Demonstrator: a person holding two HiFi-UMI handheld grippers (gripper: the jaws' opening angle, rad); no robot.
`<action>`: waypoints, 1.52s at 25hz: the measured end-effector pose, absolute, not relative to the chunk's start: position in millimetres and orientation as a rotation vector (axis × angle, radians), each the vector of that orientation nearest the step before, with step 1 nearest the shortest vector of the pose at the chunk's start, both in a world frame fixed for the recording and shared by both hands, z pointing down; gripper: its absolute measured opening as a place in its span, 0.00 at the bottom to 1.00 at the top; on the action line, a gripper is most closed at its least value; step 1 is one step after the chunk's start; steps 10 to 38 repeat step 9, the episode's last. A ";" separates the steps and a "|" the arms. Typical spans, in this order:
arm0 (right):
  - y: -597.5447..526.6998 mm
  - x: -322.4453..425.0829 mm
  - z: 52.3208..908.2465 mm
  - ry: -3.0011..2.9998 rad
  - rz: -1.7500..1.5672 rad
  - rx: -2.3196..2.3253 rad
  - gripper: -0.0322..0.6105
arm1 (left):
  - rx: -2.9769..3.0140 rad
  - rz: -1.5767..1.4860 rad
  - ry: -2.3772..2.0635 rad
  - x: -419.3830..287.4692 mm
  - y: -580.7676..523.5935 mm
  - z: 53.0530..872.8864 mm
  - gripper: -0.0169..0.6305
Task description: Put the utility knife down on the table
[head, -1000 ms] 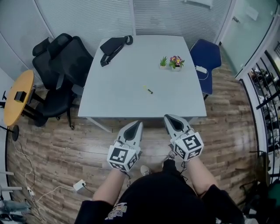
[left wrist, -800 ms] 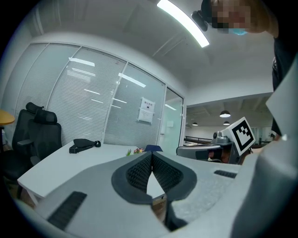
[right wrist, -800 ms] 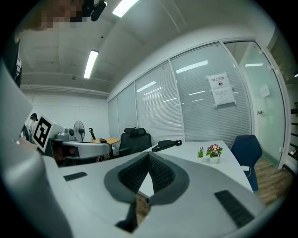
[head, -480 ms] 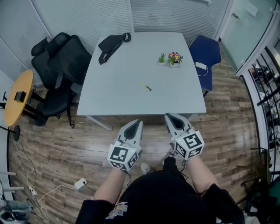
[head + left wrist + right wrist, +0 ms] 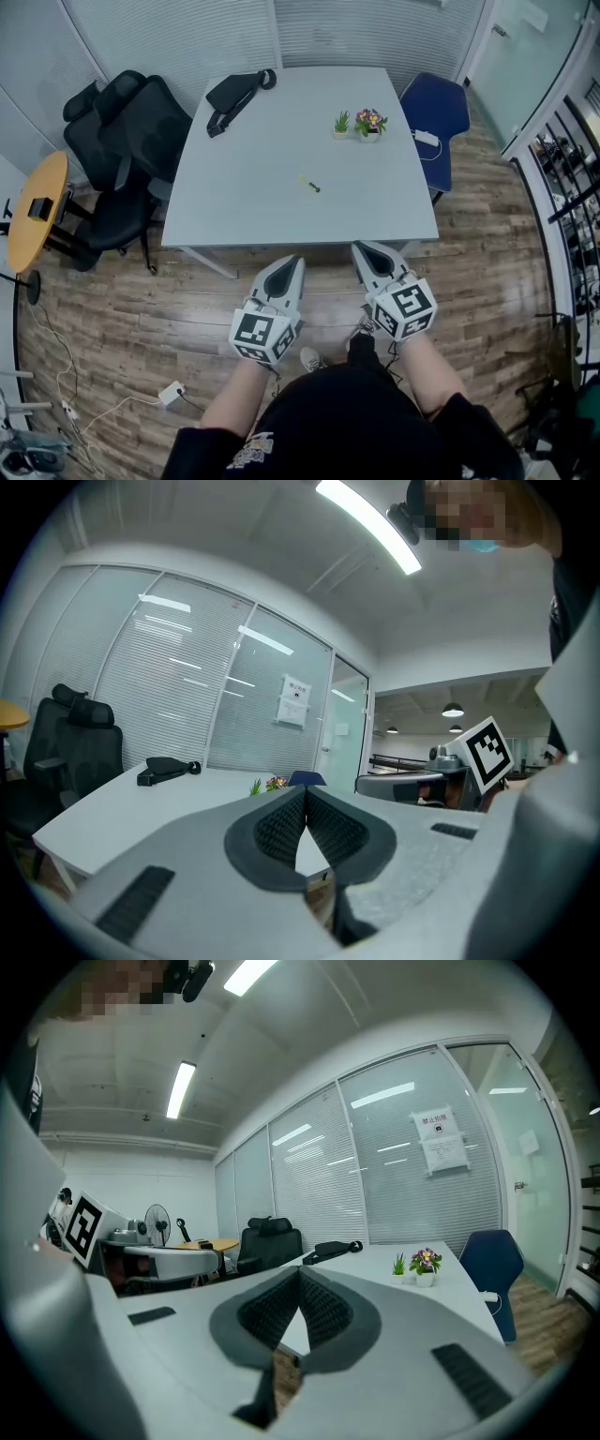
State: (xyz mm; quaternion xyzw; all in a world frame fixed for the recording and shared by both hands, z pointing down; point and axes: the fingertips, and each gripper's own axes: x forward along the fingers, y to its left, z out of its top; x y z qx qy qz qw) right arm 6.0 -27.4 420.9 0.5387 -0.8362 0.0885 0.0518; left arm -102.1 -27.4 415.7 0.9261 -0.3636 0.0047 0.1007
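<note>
Grey smooth table [image 5: 234,220], slim utility knife [image 5: 310,184] flat on it; left gripper [image 5: 296,263], right gripper [image 5: 360,249] fingers closed, empty.

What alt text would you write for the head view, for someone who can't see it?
A person, seen from above, holds the left gripper and right gripper, both shut and empty, just short of a pale grey table. On it lie a small utility knife, a black bag and two potted plants.
</note>
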 end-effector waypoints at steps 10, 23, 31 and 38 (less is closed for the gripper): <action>-24.4 1.9 420.0 -2.546 0.272 1.641 0.05 | 2.738 0.016 -1.077 -106.1 -23.9 414.2 0.03; -24.4 1.9 420.0 -2.546 0.272 1.641 0.05 | 2.738 0.016 -1.077 -106.1 -23.9 414.2 0.03; -24.4 1.9 420.0 -2.546 0.272 1.641 0.05 | 2.738 0.016 -1.077 -106.1 -23.9 414.2 0.03; -24.4 1.9 420.0 -2.546 0.272 1.641 0.05 | 2.738 0.016 -1.077 -106.1 -23.9 414.2 0.03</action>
